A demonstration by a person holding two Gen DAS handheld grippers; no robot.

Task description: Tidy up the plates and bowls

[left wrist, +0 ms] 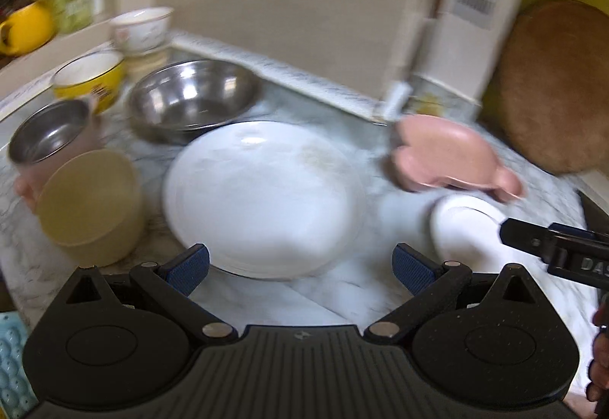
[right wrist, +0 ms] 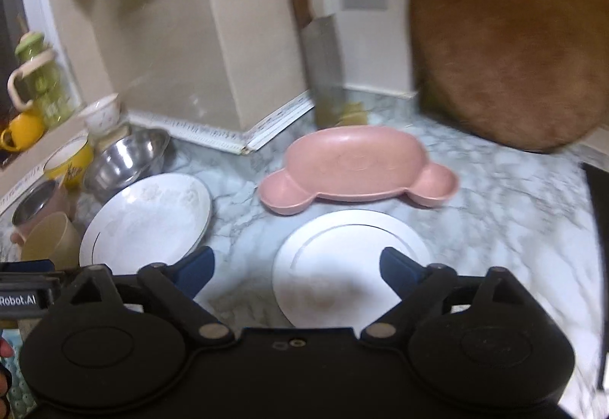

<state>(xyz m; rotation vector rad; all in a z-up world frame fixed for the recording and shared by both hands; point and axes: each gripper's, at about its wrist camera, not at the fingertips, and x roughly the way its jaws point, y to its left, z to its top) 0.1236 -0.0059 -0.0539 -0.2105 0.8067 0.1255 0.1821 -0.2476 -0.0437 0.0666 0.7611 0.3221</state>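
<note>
Nearest my right camera is the right gripper [right wrist: 297, 266], jaws spread wide and holding nothing; its blue pads [right wrist: 198, 268] hang over the near edge of the small white plate [right wrist: 350, 263], with one pad over bare marble, and I can't tell whether anything touches the rim. My left gripper [left wrist: 300, 261] is likewise spread and empty, poised at the near rim of the large white plate [left wrist: 266, 198], not gripping it.

As I read it, the sorting has barely begun. The plates lie apart on the marble counter [right wrist: 514, 213]: the large white one, the small white one, and the pink eared dish [right wrist: 354, 168] just behind it. The bowls are loosely grouped at the left (none nested that I can see): a steel bowl [left wrist: 192, 97], a beige bowl [left wrist: 91, 202], a steel-lined pink cup [left wrist: 49, 137], a yellow bowl [left wrist: 89, 78] and a white patterned bowl [left wrist: 141, 27]. Stacking plates and nesting bowls all remains
</note>
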